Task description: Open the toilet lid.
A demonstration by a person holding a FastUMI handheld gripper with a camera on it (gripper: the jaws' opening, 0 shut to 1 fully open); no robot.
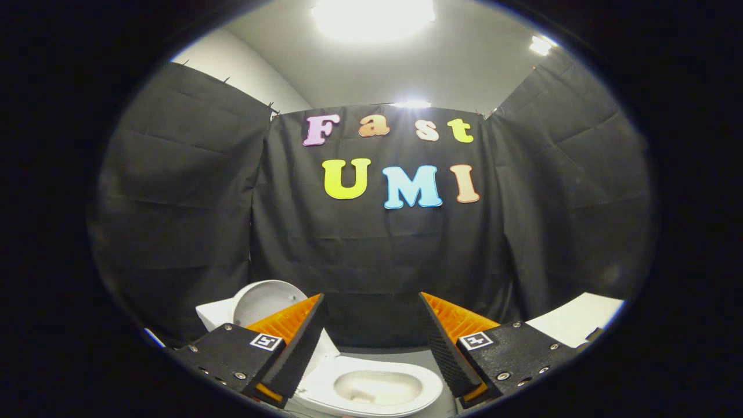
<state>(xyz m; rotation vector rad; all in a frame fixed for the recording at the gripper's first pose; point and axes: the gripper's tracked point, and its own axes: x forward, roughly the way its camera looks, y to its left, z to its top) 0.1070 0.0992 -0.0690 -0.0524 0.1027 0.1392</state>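
Toilet lid [264, 299] stands raised against black-draped booth walls [371, 261], behind the left finger; gripper [371, 302] fingers spread apart, empty.

Bright ceiling light [372, 17] blown out to white glare, second smaller lamp [541, 44] beside it, black booth cloth [371, 261] evenly lit, strong fisheye bending near edges, focus sharp.

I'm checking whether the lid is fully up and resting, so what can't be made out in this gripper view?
- Lid: raised, but its right part is hidden by the gripper's finger, so the hinge and any support behind it can't be told.
- Toilet: the bowl's front rim is cut off by the view's edge.
- Gripper: open, gripping nothing.
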